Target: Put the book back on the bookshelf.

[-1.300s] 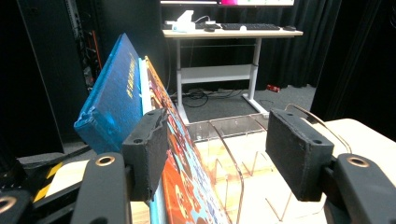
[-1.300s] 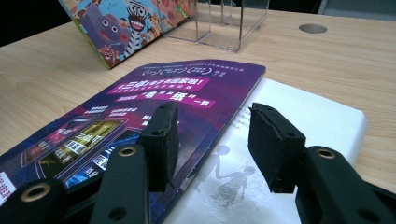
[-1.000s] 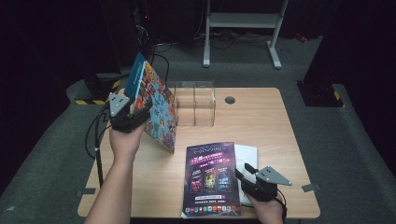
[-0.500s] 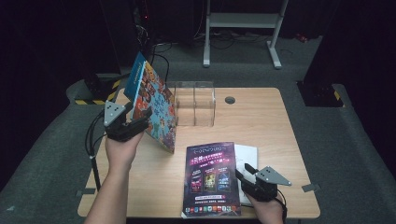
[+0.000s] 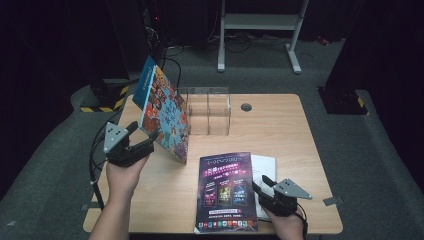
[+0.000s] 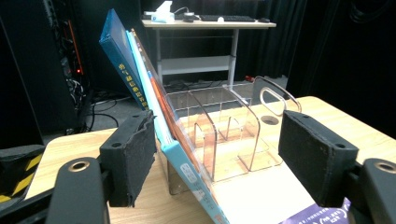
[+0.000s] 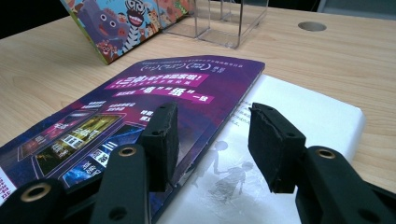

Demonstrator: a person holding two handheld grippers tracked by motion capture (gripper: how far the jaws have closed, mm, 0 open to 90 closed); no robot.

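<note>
Picture book (image 6: pixel 154 116) leans on organizer (image 6: pixel 224 130), between left gripper's (image 6: pixel 215 158) just-opened jaws.

Recording studio or lab workspace. Black curtains (image 6: pixel 327 42) all around, grey carpeted floor (image 5: pixel 380 165), one wooden table (image 5: pixel 280 125) under focused light. Far behind, a height-adjustable desk (image 6: pixel 210 23) bearing keyboard and small devices. Far left, equipment rack (image 5: pixel 150 20) with cables and red indicator lights; hazard-striped base (image 5: pixel 102 97) near it.

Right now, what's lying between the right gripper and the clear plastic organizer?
In the high view, the purple magazine on the white booklet, then bare table, separates the right gripper from the clear organizer.
</note>
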